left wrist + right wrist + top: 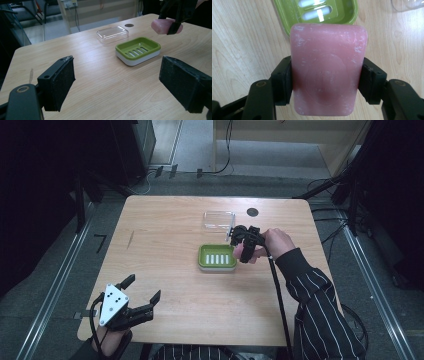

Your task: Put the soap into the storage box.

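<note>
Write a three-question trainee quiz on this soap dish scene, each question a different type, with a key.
1. True or false: the pink soap bar already lies in the green soap dish.
2. Which hand-held gripper grips the soap?
A. left hand-held gripper
B. right hand-held gripper
C. both
3. Fill in: the clear lid lies on the ____, beyond the dish.

Key:
1. False; it is held in the air at the dish's right edge.
2. B; the left one rests open near the table's front corner.
3. table
</note>
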### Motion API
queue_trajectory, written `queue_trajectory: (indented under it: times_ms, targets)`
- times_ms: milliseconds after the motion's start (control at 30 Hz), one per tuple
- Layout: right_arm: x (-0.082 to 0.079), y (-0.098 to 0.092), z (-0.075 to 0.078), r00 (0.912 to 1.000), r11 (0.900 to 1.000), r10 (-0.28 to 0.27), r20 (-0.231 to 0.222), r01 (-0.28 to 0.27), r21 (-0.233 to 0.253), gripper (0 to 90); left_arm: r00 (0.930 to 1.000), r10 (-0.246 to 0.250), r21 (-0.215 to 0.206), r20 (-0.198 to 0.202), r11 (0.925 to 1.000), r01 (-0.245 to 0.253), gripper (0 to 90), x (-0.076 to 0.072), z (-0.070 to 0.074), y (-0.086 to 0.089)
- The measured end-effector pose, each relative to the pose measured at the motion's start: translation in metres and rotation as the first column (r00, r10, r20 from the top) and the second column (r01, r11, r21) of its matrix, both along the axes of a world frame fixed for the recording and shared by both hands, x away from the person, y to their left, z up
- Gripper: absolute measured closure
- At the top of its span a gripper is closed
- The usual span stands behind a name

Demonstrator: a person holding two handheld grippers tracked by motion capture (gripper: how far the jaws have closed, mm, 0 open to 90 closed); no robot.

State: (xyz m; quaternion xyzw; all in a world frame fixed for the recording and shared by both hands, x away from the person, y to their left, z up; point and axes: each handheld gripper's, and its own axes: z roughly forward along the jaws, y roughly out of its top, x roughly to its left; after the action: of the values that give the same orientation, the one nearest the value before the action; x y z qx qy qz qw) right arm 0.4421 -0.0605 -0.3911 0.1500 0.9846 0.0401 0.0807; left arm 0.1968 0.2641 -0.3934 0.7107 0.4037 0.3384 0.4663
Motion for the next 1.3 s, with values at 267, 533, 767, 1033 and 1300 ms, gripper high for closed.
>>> queue_trajectory:
  times_ms: [267, 533, 767, 1033, 1300]
  targets:
    - [0.001, 0.007, 0.002, 0.9996, 1.000, 0.026, 0.011, -0.026, 0.013, 38.5, 1.0000, 0.003, -0.001, -0.001, 1.0000, -0.003, 13.3, 0.000, 0.000, 0.000]
    - [0.002, 0.014, 0.003, 0.9987, 0.999, 0.046, 0.020, -0.047, 0.025, 38.5, 1.0000, 0.005, -0.002, -0.001, 1.0000, -0.005, 13.3, -0.001, 0.000, 0.001]
    - [0.004, 0.020, 0.003, 0.9983, 0.998, 0.051, 0.030, -0.052, 0.043, 38.5, 1.0000, 0.005, -0.002, -0.001, 1.0000, -0.005, 13.3, -0.001, 0.000, 0.001]
    - [0.005, 0.025, 0.003, 0.9982, 0.996, 0.051, 0.031, -0.053, 0.068, 38.5, 1.0000, 0.004, -0.002, -0.001, 1.0000, -0.004, 13.3, -0.001, 0.000, 0.001]
    - [0.006, 0.028, 0.004, 0.9972, 0.993, 0.059, 0.046, -0.063, 0.103, 38.5, 1.0000, 0.003, 0.001, -0.001, 1.0000, -0.003, 13.3, -0.001, 0.000, 0.001]
